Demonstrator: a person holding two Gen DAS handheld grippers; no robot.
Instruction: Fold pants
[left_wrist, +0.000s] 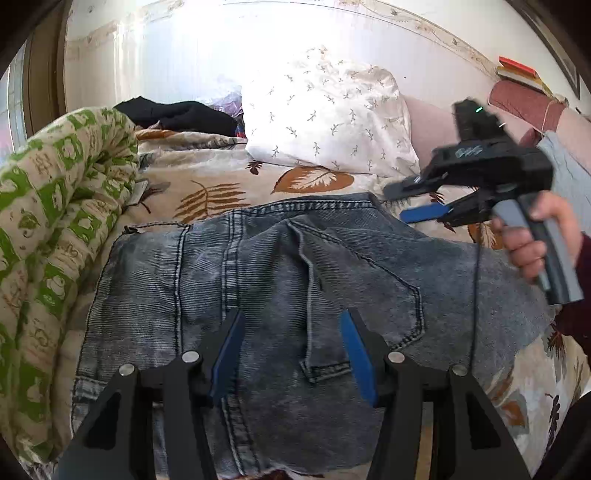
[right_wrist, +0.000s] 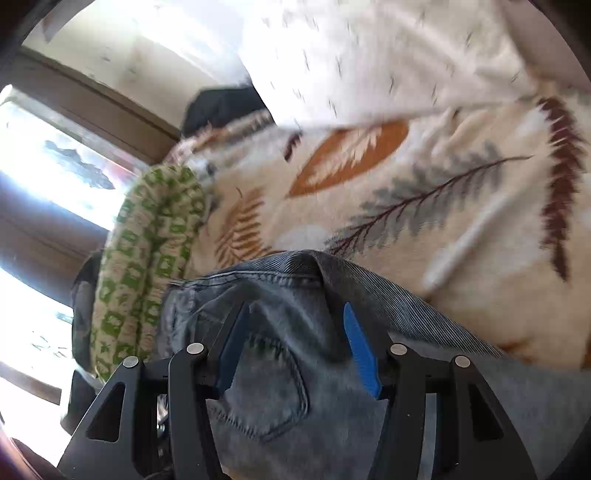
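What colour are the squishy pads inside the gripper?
Blue. The pads show best in the left wrist view, against the grey jeans.

Faded grey-blue jeans (left_wrist: 280, 280) lie folded on a leaf-print bedspread (left_wrist: 221, 184), back pocket facing up, waistband toward the pillow (left_wrist: 328, 114), denim wrinkled along the seam.

One jeans (left_wrist: 280, 295), one pillow (left_wrist: 332, 114), two claws (left_wrist: 291, 354)

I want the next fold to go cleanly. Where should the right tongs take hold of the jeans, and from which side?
Probably the waistband corner of the jeans, at their far right edge near the pillow. That edge lies raised and stitched thick, so one blade can slip under it. Come in from the right, where the right tongs hang open.
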